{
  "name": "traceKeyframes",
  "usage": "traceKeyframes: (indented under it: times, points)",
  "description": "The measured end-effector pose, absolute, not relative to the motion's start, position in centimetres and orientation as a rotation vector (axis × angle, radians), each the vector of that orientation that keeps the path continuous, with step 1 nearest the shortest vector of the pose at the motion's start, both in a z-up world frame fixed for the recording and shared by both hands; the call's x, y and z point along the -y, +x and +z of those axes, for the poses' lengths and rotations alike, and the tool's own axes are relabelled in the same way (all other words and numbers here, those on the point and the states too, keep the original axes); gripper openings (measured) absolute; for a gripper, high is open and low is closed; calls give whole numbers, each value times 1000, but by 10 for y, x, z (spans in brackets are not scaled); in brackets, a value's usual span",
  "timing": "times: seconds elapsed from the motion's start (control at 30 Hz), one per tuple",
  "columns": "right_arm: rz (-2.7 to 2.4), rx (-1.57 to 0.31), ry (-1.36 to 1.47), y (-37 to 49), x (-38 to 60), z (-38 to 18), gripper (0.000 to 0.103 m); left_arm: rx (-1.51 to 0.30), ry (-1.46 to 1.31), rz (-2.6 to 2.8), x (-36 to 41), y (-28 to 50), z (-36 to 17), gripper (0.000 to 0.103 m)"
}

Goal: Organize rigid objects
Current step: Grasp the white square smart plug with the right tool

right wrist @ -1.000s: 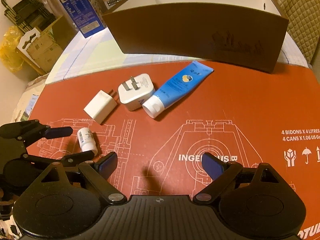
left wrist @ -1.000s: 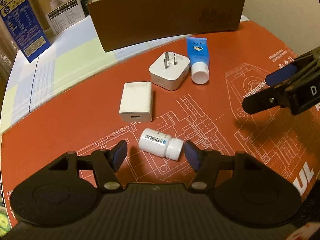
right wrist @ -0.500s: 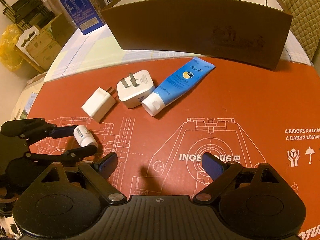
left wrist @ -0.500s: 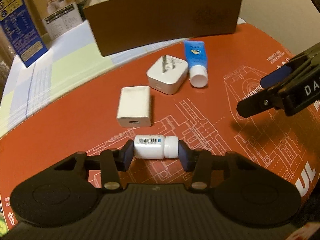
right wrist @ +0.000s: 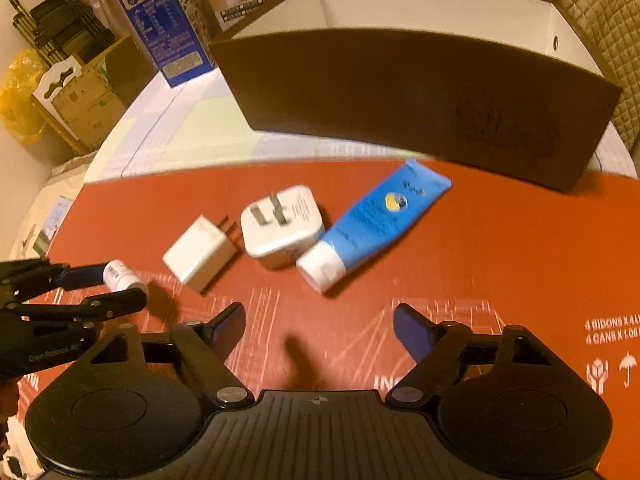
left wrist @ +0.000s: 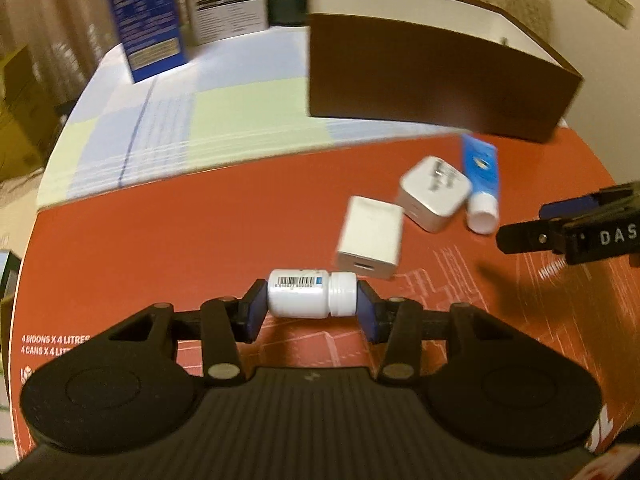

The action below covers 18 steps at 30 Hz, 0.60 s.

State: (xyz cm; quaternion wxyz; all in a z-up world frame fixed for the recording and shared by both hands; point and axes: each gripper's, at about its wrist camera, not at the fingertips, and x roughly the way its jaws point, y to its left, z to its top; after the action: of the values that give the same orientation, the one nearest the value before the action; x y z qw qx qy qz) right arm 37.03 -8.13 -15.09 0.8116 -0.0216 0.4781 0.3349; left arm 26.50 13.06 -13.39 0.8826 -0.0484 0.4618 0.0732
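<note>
Left wrist view: left gripper (left wrist: 312, 306) clamps pill bottle (left wrist: 311, 294) end to end — keep level, carry into brown box (left wrist: 432, 76). Right gripper (right wrist: 319, 330) empty, jaws closing — line up over blue tube (right wrist: 376, 224).

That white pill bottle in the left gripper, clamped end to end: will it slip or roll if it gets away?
The white pill bottle looks like smooth, rigid plastic, so it probably won't deform but could slip. The left gripper presses only its base and cap, so it may pivot. Being round, it would likely roll on the flat red mat.
</note>
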Motion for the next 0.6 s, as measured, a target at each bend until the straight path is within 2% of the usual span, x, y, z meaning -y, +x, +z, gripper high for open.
traceKeyframes:
  times: [0.6]
  points:
    - [858,-855,-264,390,25,-168,77,-986,-156,235,-159,293,-133,42]
